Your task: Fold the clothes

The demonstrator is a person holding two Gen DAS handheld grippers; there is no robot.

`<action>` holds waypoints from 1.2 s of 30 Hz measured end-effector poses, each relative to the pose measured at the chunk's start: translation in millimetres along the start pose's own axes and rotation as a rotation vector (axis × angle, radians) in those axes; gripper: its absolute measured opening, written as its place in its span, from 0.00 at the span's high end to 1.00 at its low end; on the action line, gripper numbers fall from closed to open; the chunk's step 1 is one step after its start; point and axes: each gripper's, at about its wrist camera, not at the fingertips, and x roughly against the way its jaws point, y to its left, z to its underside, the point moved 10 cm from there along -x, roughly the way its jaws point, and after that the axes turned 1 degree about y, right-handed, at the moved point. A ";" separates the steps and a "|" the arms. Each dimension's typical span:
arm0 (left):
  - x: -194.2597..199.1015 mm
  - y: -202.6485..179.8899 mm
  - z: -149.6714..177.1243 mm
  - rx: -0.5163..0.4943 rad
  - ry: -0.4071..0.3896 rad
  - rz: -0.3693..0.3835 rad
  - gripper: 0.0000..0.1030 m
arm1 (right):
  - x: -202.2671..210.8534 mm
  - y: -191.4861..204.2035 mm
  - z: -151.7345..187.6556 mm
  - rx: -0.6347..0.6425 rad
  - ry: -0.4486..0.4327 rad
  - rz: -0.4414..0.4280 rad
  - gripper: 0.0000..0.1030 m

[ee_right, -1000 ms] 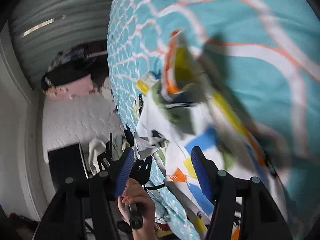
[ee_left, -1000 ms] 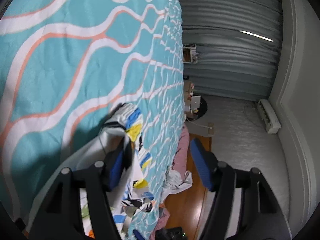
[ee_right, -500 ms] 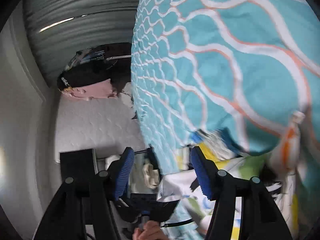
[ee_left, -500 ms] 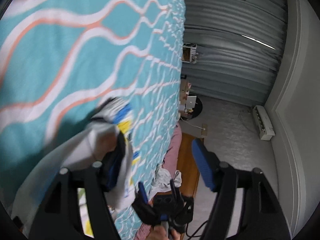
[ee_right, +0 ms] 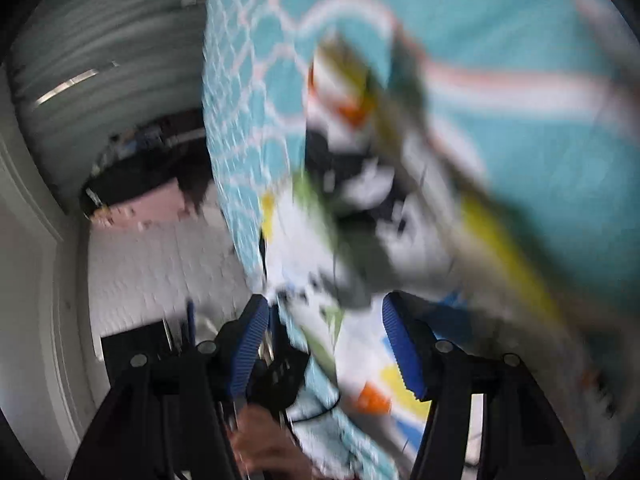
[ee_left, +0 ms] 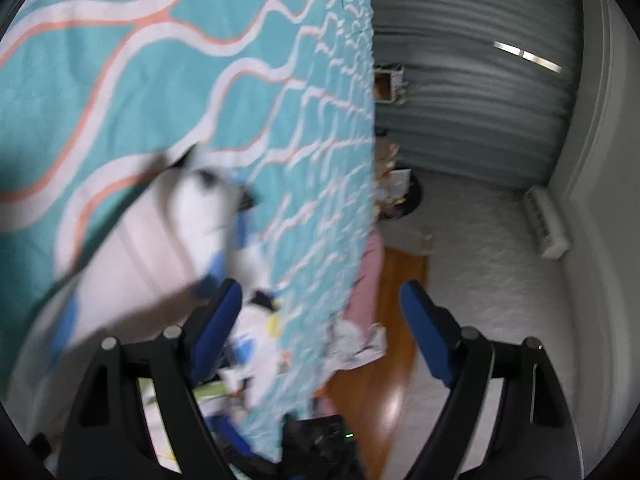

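A soft printed garment (ee_right: 360,248), white cloth with blue, yellow, green, orange and black patches, lies crumpled on the bed (ee_left: 120,92). The bed's cover is teal with wavy white and orange lines and a puckered, quilted look near its edge. Much of the garment is smeared by motion blur, so its folds and outline cannot be made out.

The left gripper (ee_left: 318,300) has stiff black arms and ribbed blue pads. Its jaws have just been opening and now stand spread wide. A pale flap of the garment (ee_left: 188,236) lies against the outer side of its left finger; between the pads show the bed's edge and a bit of the print, and neither pad presses on cloth. Below it a dark device with a small green light (ee_left: 349,435) is in view.

The right gripper (ee_right: 322,320) is also spread, with the garment's cloth running up between its pads; blur hides whether either pad touches it. Under it a hand (ee_right: 268,444) grips the handle of the other tool.

Beside the bed are a wood floor (ee_left: 394,320), a pink sheet (ee_left: 370,276), grey pleated curtains (ee_left: 468,92), a textured white wall and a white wall unit (ee_left: 546,220). A dark heap on pink bedding (ee_right: 140,184) sits by the curtains in the right view.
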 end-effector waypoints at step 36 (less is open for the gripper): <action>62.9 49.2 162.0 0.135 0.138 0.102 0.11 | 72.1 -41.7 75.5 0.020 0.177 0.112 0.40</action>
